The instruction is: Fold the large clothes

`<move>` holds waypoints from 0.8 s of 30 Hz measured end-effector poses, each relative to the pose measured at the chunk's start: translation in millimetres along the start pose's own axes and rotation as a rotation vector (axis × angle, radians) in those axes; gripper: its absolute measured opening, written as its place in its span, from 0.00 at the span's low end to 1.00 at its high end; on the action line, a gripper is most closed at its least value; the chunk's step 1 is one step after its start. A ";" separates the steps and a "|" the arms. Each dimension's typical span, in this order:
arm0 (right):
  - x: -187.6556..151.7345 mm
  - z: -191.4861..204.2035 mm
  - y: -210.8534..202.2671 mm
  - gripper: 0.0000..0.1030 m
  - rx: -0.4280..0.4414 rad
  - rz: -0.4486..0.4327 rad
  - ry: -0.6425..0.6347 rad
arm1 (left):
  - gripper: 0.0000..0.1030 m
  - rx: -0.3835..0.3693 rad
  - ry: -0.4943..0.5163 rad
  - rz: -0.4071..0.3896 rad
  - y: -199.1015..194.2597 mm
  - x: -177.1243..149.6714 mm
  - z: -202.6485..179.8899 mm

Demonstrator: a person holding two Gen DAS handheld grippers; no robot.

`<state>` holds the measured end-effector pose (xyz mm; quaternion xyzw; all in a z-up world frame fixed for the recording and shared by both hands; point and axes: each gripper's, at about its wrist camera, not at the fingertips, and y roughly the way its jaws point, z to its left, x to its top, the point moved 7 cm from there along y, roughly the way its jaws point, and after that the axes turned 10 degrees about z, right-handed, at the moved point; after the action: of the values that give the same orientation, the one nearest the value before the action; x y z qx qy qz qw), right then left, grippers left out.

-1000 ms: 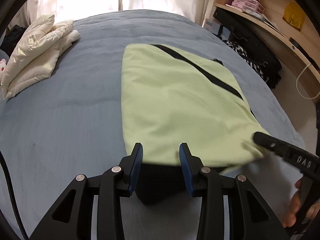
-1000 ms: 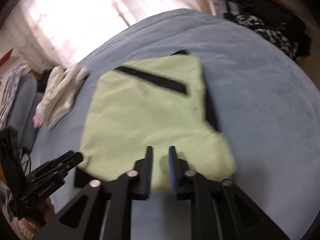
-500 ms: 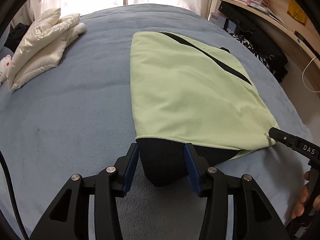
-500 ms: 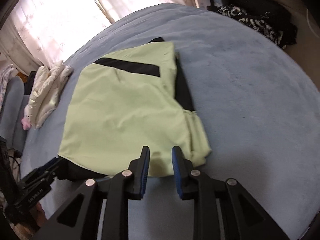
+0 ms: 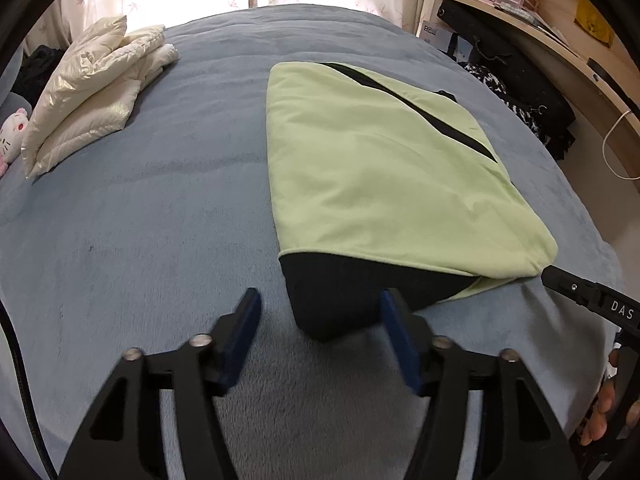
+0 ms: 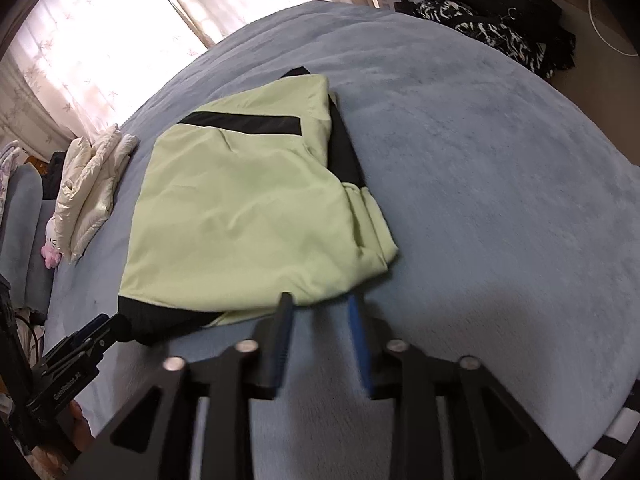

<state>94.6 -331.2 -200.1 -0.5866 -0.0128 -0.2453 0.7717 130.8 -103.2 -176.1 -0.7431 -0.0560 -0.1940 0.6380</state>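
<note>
A light green garment (image 5: 380, 168) with black bands lies folded on the blue-grey bed (image 5: 140, 240); it also shows in the right wrist view (image 6: 248, 216). Its black near corner (image 5: 332, 300) lies loose between the fingers of my left gripper (image 5: 320, 300), whose jaws are opening and do not press on it. My right gripper (image 6: 319, 300) is also opening; its tips stand at the garment's near green edge with nothing clamped. Each gripper shows in the other's view: the right one (image 5: 560, 276) at the garment's right corner, the left one (image 6: 92, 332) at the black corner.
A folded white puffy jacket (image 5: 92, 92) lies at the bed's far left, with a pink and white plush toy (image 5: 12, 136) beside it. Dark clothes (image 5: 520, 92) and wooden shelves (image 5: 560, 20) stand along the right. A hand (image 5: 600, 412) holds the right gripper.
The garment's near edge, held up at both grippers a second ago, now rests flat on the bed. Both pairs of jaws have widened and let go of the cloth.
</note>
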 end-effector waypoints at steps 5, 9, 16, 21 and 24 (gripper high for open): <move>-2.4 2.7 -19.9 0.44 0.006 0.002 -0.035 | 0.71 -0.021 0.035 -0.013 -12.0 -1.2 -5.4; 1.2 5.4 -33.9 0.54 0.022 0.006 -0.073 | 0.75 -0.067 0.045 -0.013 -18.6 0.6 -8.9; 17.5 -1.2 -31.2 0.57 0.012 0.061 -0.114 | 0.77 -0.128 0.013 -0.004 -18.7 15.1 0.3; 31.7 -13.1 -19.8 0.58 0.073 0.101 -0.063 | 0.77 -0.165 -0.047 0.028 -2.8 26.4 13.8; 41.1 -18.6 -6.9 0.58 0.105 0.126 -0.043 | 0.77 -0.181 -0.070 0.054 9.6 32.8 19.0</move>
<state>123.0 -364.5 -187.0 -0.5501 -0.0056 -0.1826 0.8149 168.2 -92.0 -175.3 -0.8054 -0.0406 -0.1550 0.5707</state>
